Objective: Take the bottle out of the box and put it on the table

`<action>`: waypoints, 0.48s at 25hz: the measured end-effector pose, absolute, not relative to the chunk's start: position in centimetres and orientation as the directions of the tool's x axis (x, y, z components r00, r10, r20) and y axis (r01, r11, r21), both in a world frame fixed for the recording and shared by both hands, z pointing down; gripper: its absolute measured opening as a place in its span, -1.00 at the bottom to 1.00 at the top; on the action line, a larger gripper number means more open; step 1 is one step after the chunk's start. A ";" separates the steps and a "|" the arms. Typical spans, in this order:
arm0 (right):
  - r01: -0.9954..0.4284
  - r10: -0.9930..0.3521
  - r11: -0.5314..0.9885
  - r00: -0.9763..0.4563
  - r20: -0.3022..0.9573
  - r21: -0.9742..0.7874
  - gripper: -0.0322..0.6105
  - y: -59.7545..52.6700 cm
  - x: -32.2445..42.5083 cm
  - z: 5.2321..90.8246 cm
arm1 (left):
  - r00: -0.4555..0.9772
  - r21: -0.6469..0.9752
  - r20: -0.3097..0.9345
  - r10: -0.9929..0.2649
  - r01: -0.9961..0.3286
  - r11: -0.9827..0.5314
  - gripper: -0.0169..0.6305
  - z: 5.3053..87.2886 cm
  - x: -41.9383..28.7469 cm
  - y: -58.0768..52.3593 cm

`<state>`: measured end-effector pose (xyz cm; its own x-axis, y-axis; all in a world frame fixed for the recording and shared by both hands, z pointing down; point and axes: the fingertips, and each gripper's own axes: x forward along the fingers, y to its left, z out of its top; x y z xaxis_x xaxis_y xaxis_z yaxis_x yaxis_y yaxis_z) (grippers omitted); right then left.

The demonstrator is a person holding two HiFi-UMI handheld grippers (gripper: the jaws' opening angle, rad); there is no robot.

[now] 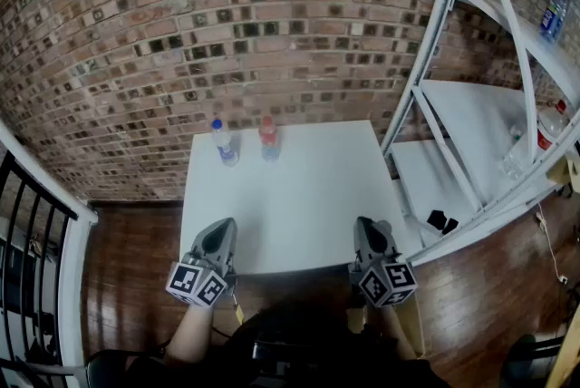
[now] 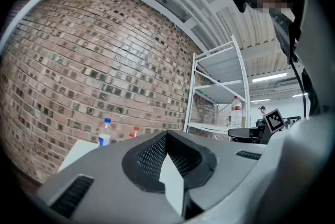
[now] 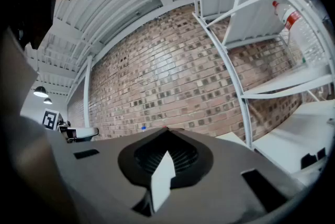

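Where brick wall [image 1: 227, 33] rises, white table [image 1: 299, 205], shelving [image 1: 471, 114]

A: The wall [image 1: 227, 33] behind the table [image 1: 299, 205]?
B: Rough, matt brick. The table is smooth, matt white.
A: The floor [image 1: 127, 286] under it?
B: Dark wood planks, slightly glossy. The rack [image 1: 426, 60] right of the table looks like smooth painted metal.
A: On the table?
B: Blue-cap bottle [image 1: 224, 144] and red-cap bottle [image 1: 269, 140]: clear, glossy plastic. Left gripper [image 1: 224, 225] and right gripper [image 1: 366, 225], at its near edge: matt grey plastic.

I count four clear plastic bottles: blue-capped bottle [image 1: 223, 142], red-capped bottle [image 1: 268, 139], red-labelled bottle [image 1: 546, 129], blue-labelled bottle [image 1: 554, 13]; one white tabletop [image 1: 299, 205]; one white metal shelf [image 1: 471, 119].
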<state>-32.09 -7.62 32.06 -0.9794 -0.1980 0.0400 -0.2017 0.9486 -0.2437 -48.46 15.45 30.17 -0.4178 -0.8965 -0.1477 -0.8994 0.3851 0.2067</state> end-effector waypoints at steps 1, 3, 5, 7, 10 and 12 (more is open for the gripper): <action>-0.220 -0.216 0.944 -0.975 0.041 -0.246 -0.89 -8.3 -31.2 32.1 | -0.407 0.206 -0.146 -0.902 -0.904 0.374 -0.94 30.3 -48.0 14.7; -0.256 -0.254 0.933 -0.966 0.042 -0.252 -0.89 -9.5 -29.3 32.3 | -0.385 0.206 -0.142 -0.912 -0.913 0.353 -0.94 30.6 -47.1 13.3; -0.296 -0.295 0.920 -0.955 0.042 -0.257 -0.89 -10.8 -27.1 32.5 | -0.356 0.207 -0.139 -0.924 -0.923 0.324 -0.94 30.7 -45.9 11.5; -0.346 -0.348 0.901 -0.937 0.040 -0.262 -0.89 -12.4 -24.4 32.5 | -0.310 0.207 -0.144 -0.940 -0.938 0.278 -0.94 30.6 -44.5 9.0; -0.422 -0.426 0.868 -0.904 0.042 -0.262 -0.89 -14.6 -20.2 32.6 | -0.233 0.204 -0.158 -0.960 -0.958 0.199 -0.94 30.3 -41.9 5.2; -0.473 -0.475 0.844 -0.878 0.060 -0.253 -0.89 -15.9 -17.6 32.8 | -0.189 0.205 -0.163 -0.968 -0.967 0.154 -0.94 30.2 -40.0 2.9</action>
<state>-17.56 -15.88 32.84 -0.8781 -0.4747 0.0596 -0.4733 0.8438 -0.2531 -39.99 2.92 30.21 -0.1886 -0.9684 -0.1630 -0.9666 0.1537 0.2051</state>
